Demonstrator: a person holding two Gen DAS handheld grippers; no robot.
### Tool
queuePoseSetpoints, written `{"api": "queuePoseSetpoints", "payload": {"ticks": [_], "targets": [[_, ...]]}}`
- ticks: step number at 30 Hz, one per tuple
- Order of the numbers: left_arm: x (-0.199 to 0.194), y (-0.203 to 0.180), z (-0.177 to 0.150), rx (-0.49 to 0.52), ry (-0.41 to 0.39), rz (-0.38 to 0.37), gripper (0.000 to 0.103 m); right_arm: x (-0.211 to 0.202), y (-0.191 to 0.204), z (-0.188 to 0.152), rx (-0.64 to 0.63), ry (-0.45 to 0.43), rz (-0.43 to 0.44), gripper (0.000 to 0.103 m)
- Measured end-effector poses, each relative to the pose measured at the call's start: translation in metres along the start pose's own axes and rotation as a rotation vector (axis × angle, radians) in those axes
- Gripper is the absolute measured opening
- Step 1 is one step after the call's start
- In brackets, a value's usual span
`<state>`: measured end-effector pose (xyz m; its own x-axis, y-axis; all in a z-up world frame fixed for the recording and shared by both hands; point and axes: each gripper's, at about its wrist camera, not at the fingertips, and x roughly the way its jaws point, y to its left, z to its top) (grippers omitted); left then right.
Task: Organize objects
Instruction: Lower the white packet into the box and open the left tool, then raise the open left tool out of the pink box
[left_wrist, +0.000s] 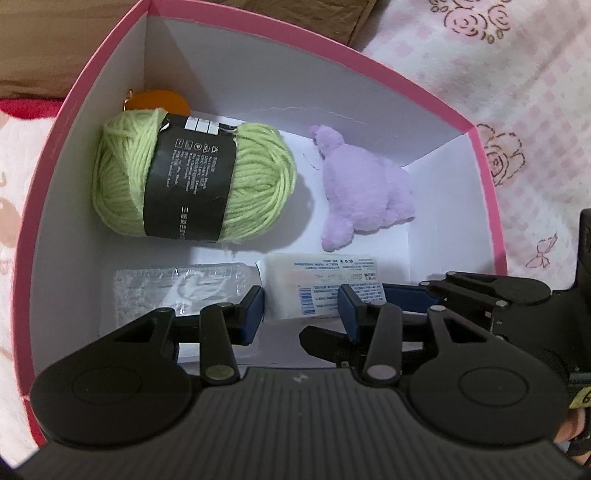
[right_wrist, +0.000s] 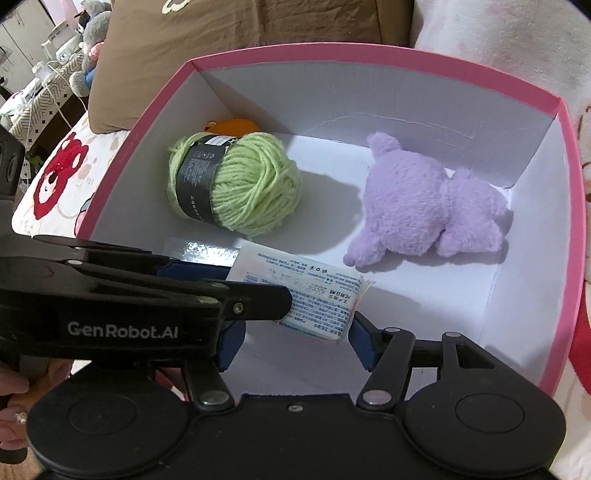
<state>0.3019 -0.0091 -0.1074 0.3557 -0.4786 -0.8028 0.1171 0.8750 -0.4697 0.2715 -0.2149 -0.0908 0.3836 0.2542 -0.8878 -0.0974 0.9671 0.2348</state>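
A pink box (left_wrist: 493, 206) with white walls holds a green yarn ball (left_wrist: 192, 173), a purple plush toy (left_wrist: 365, 184), an orange item (left_wrist: 162, 99) behind the yarn, a clear plastic packet (left_wrist: 177, 288) and a white tissue pack (left_wrist: 306, 288). My left gripper (left_wrist: 302, 314) is shut on the tissue pack near the box's front wall. My right gripper (right_wrist: 295, 341) straddles the same pack (right_wrist: 317, 295) from the side. Its jaws are open, with a gap showing at the left pad. One of its blue fingers (left_wrist: 402, 295) shows in the left wrist view.
The box rests on floral pink bedding (left_wrist: 517, 55). A brown pillow (right_wrist: 258, 22) lies behind it and a red bear print (right_wrist: 59, 173) to its left. Bare white floor shows in front of the plush toy (right_wrist: 432, 206). A person's fingers (right_wrist: 14, 387) hold the left gripper.
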Motion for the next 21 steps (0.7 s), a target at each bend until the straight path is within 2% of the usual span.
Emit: {"api": "queuePoseSetpoints", "payload": {"ticks": [4,12,21], "targets": [[-0.001,-0.002,-0.001,0.011,-0.008,0.033,0.043,0.0,0.0,0.0,-0.001,0.0,-0.018,0.071],[-0.011,-0.006,0.001,0.05,-0.018,0.078,0.042,-0.004,-0.002,-0.003,0.005,-0.035,-0.002,0.071],[-0.037,-0.012,0.002,0.073,-0.026,0.067,0.042,-0.039,-0.001,-0.016,0.014,-0.124,0.04,0.071]]}}
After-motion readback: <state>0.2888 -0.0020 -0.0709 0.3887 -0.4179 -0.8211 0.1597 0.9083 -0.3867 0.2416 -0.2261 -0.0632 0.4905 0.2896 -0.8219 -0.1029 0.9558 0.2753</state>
